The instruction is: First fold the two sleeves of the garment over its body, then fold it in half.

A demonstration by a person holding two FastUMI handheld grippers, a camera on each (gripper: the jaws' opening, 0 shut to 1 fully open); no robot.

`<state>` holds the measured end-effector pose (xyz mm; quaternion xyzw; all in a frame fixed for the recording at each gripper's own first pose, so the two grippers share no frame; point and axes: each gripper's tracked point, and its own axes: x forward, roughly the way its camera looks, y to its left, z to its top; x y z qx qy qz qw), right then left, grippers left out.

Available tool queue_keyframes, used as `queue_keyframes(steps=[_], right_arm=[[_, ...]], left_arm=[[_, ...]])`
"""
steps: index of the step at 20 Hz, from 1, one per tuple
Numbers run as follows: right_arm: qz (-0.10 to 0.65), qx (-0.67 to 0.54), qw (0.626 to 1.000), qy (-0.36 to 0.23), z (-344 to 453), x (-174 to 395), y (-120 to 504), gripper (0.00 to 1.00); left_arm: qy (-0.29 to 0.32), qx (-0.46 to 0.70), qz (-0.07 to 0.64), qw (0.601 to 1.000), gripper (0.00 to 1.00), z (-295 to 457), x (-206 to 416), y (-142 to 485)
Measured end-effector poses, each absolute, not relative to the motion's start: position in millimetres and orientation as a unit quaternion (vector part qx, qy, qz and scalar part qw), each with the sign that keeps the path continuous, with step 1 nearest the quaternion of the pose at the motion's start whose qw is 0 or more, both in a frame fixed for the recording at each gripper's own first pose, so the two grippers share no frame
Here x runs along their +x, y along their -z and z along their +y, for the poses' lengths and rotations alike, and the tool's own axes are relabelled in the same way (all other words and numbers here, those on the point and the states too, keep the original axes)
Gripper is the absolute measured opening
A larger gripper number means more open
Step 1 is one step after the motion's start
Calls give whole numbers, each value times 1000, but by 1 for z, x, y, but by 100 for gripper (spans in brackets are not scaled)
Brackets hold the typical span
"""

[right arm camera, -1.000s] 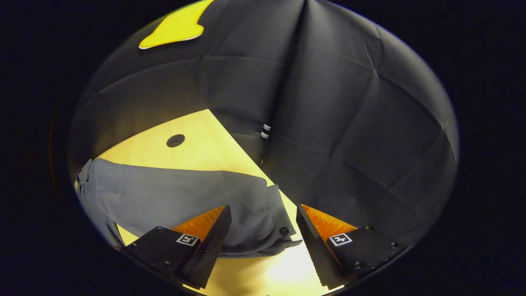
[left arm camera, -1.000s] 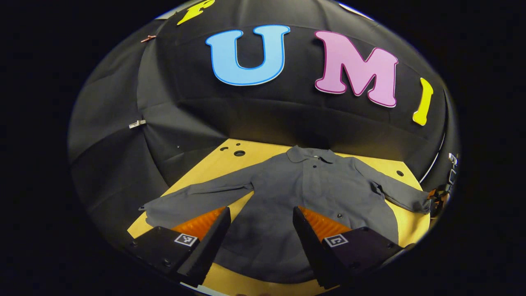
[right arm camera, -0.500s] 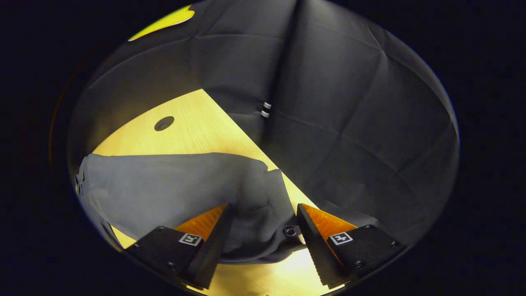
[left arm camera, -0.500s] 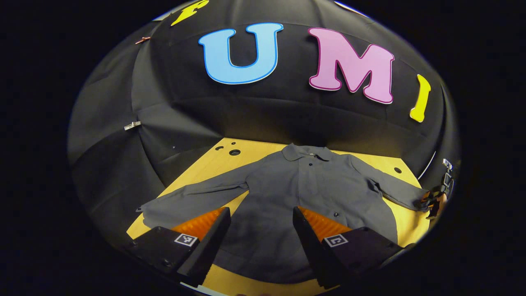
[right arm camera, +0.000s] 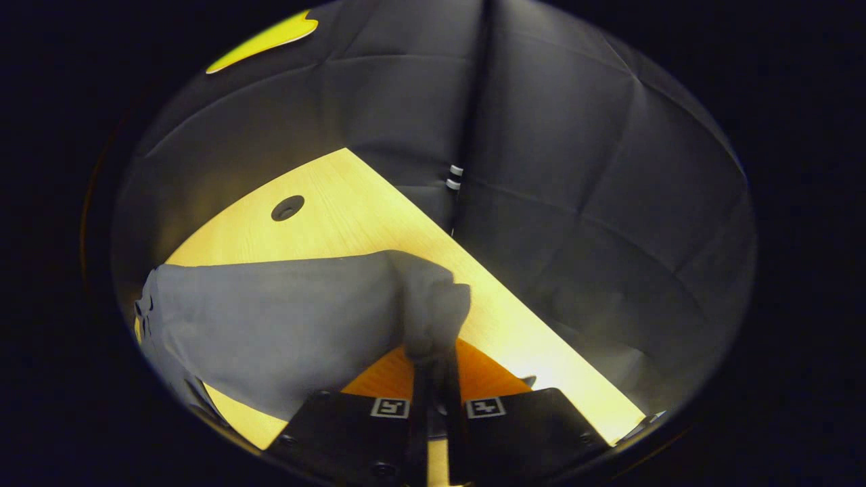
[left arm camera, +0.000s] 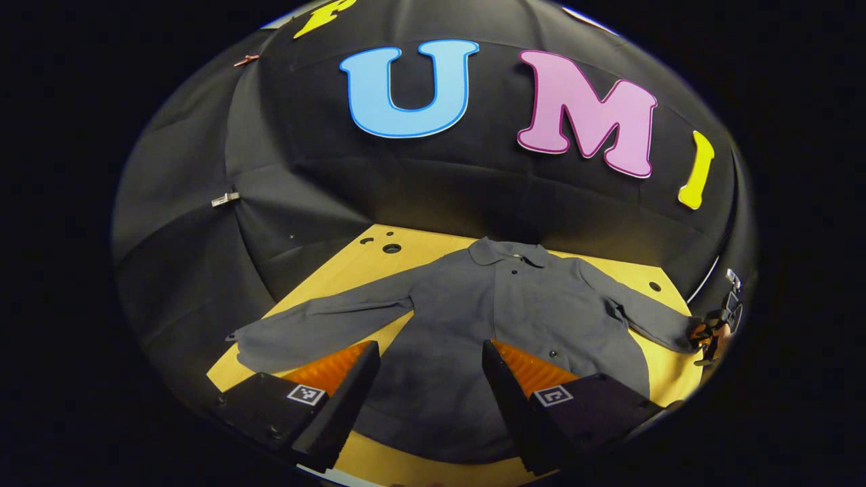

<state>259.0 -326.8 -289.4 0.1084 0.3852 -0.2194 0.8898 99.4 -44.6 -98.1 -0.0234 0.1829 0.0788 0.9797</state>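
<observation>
A grey garment (left arm camera: 500, 318) lies flat on the yellow surface (left arm camera: 352, 267), collar at 12 o'clock. The left claw (left arm camera: 429, 368) hovers open over its hem. The right claw (right arm camera: 433, 352) pinches what seems the sleeve cuff (right arm camera: 433, 308) (fingers pressed together).

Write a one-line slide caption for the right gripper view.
Right gripper shut on the grey shirt's sleeve cuff, pinching it above the wooden table.

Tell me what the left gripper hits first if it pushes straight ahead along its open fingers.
Most likely the grey shirt: the left gripper hangs open above the lower body, aimed toward the collar. Depth is unclear, so it may meet cloth near the hem or further up.
</observation>
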Motion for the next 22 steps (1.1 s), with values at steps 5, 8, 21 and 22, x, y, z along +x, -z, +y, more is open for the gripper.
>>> queue_keyframes(steps=[5,8,21,22], right_arm=[[408,94,889,183,-305,258,290,9],[385,74,904,169,-288,260,263,9],[306,42,949,57,-111,315,138,9],[301,31,952,42,-90,320,130,9]], left_arm=[[-82,-29,184,979,96,-37,96,100],[-86,-38,187,978,96,-30,99,102],[-72,-17,167,983,96,19,89,102],[-74,-21,166,983,96,24,86,102]])
